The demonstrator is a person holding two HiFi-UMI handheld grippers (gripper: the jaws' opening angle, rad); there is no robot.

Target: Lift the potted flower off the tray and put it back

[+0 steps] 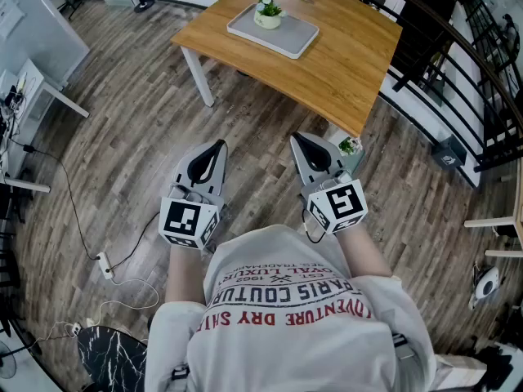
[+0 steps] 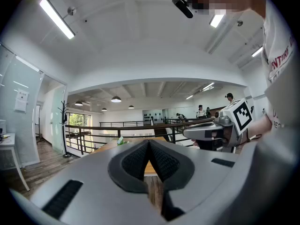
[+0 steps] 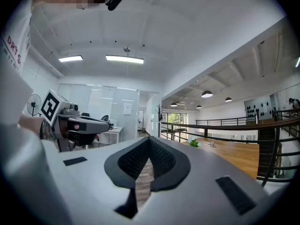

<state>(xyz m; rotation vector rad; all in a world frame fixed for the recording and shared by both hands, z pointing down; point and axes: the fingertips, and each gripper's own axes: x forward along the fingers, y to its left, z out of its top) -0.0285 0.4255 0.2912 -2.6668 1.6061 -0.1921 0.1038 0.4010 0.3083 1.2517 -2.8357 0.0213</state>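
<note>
Wood-plank flooring lies beneath two grippers held level. The left gripper [image 1: 216, 149] is closed and empty, and the right gripper [image 1: 299, 140] is the same, its jaws pressed together. One potted flower [image 1: 267, 12] stands on one grey tray [image 1: 290, 37] on the wooden table [image 1: 343, 55], well ahead of both grippers. Arriving with the jaws closed could topple the pot.

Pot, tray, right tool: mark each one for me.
Pot [image 1: 267, 20]: head view, white side.
Tray [image 1: 292, 37]: head view, bare right part.
Right tool [image 1: 297, 139]: head view, tip of shut jaws.
</note>
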